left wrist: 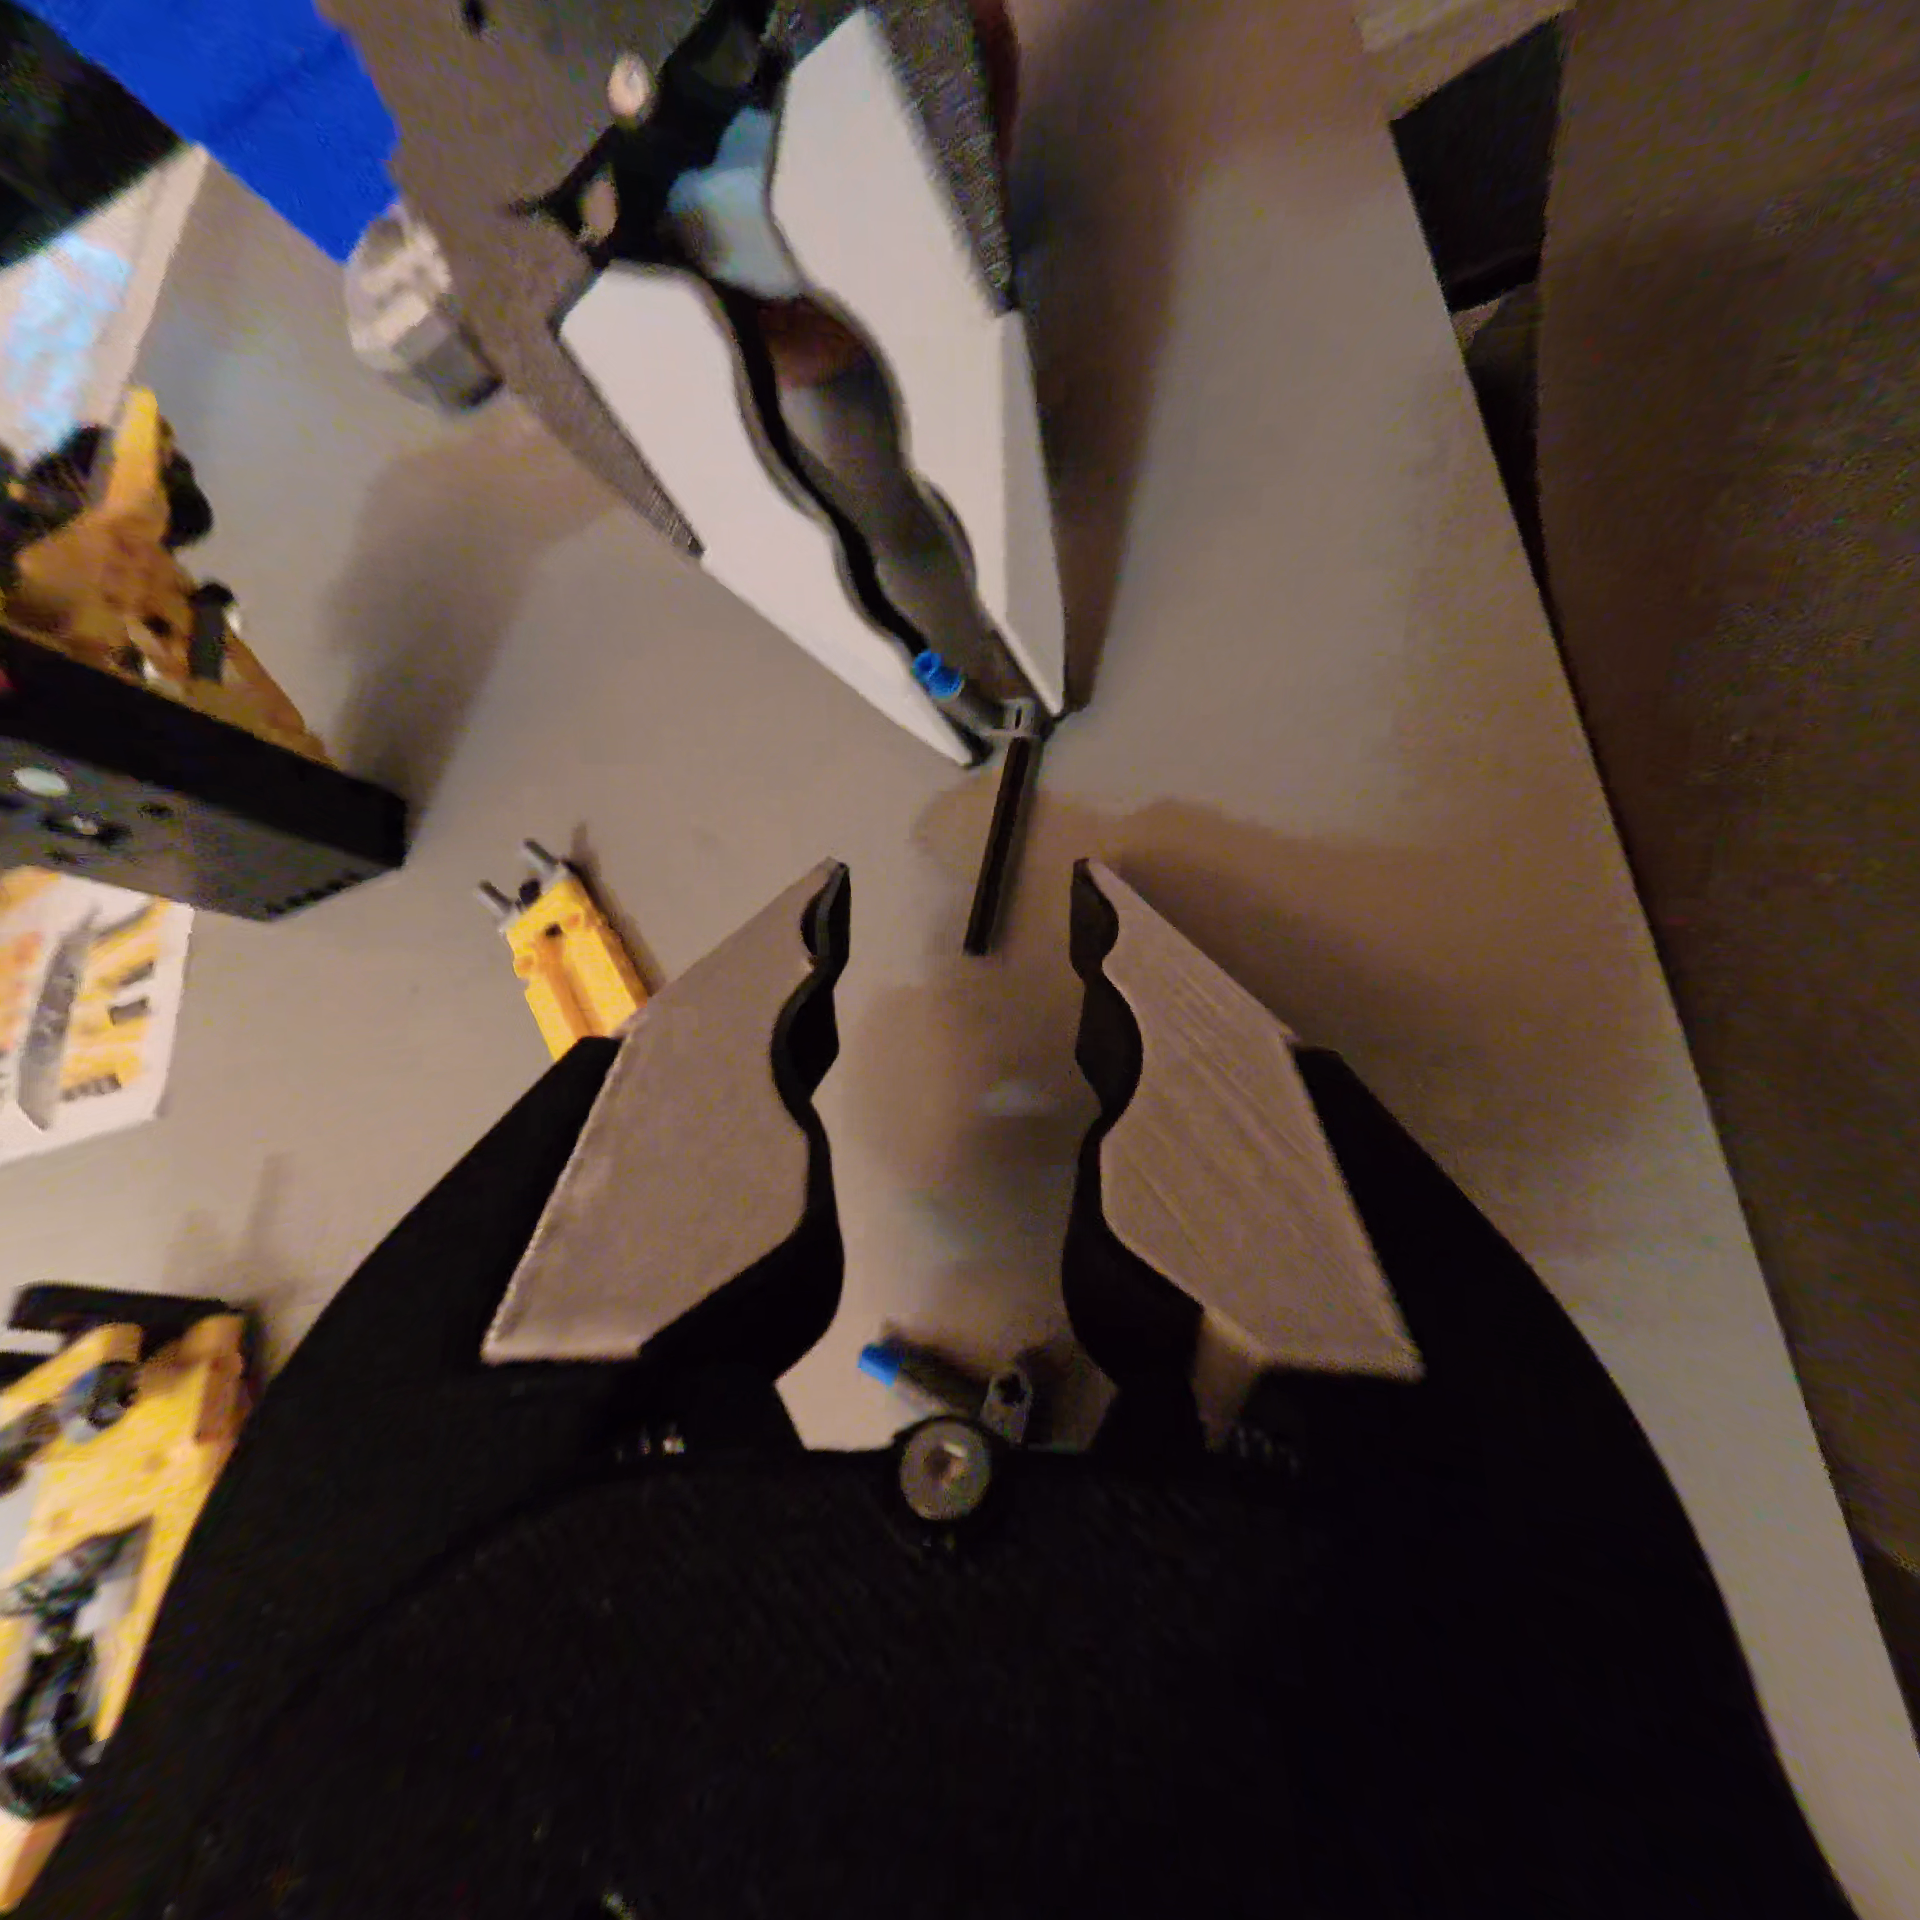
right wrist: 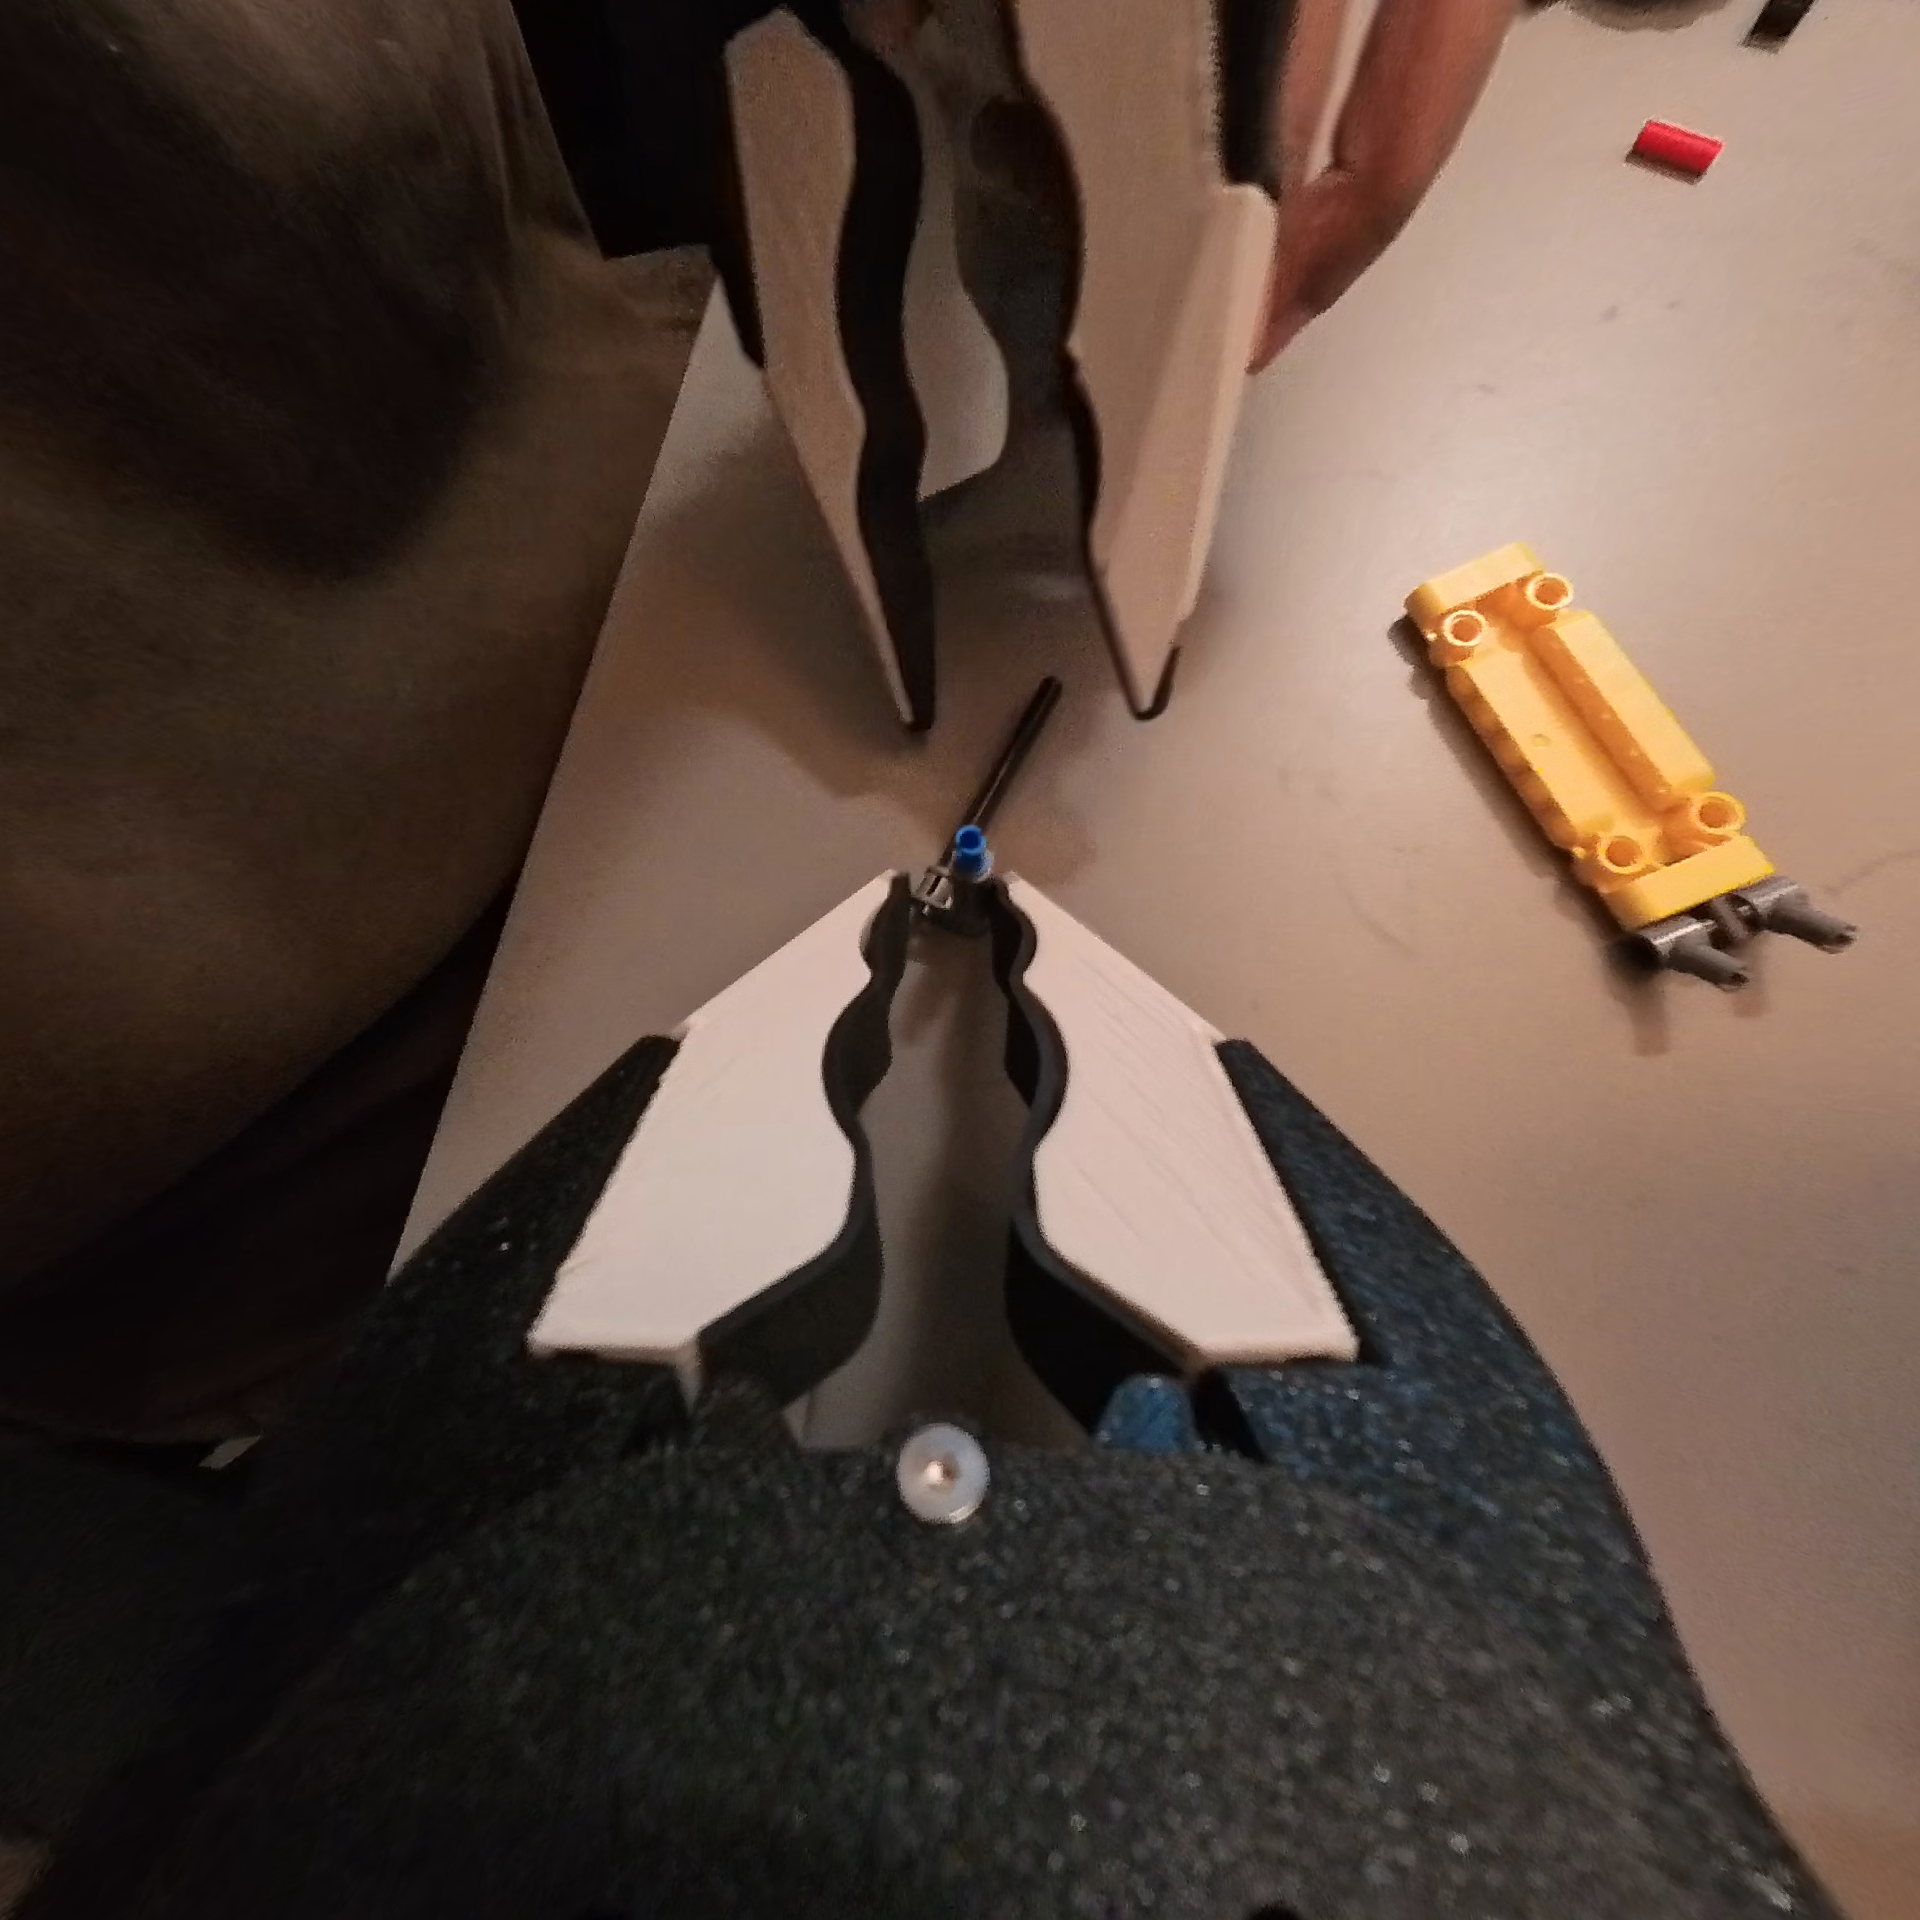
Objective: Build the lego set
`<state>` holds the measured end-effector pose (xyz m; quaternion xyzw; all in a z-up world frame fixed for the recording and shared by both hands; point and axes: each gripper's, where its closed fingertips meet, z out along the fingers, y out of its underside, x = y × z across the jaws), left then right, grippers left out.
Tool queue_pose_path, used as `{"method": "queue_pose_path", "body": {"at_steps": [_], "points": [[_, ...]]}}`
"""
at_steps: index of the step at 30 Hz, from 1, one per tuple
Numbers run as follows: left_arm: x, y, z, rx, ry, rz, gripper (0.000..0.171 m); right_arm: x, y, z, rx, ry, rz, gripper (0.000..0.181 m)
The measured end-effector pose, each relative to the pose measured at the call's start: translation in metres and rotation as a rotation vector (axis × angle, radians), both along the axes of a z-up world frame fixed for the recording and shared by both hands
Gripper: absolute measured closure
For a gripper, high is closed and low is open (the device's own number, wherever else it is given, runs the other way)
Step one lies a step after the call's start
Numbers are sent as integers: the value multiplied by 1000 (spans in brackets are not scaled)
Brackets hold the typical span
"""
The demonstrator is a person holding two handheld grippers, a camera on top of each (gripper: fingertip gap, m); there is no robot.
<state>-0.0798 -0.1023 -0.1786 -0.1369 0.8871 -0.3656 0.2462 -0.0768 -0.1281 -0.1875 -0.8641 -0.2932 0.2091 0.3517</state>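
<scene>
My right gripper [right wrist: 948, 885] is shut on a small grey connector with a blue pin [right wrist: 970, 840] and holds it just above the table. A thin black axle [right wrist: 1020, 750] sticks out of the connector towards my left gripper [right wrist: 1029, 712]. The left gripper is open, with a fingertip on each side of the axle's far end and no contact that I can see. In the left wrist view my open left gripper [left wrist: 961, 883] has the axle [left wrist: 1000, 847] pointing in between its tips. The shut right gripper [left wrist: 1023, 727] comes down from above with the blue pin [left wrist: 938, 670].
A yellow brick assembly with grey pins [right wrist: 1569, 727] lies on the table [right wrist: 1351, 1091] to the right; it also shows in the left wrist view [left wrist: 571, 956]. A red piece [right wrist: 1673, 151] lies far right. A hand [right wrist: 1340, 229] holds the left gripper. Left are yellow models [left wrist: 94, 1507], a black block [left wrist: 187, 821] and a printed sheet [left wrist: 83, 997]. The grippers are tip to tip, or close to it.
</scene>
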Motion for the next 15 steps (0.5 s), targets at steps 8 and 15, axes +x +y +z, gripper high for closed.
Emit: {"method": "queue_pose_path", "body": {"at_steps": [8,15], "points": [[-3,6,0,-111,151,7,151,0,-1,-2,35,-54,12,166],[-2,6,-9,-77,210,13,156,-2,-2,-1,34,-44,37,166]]}}
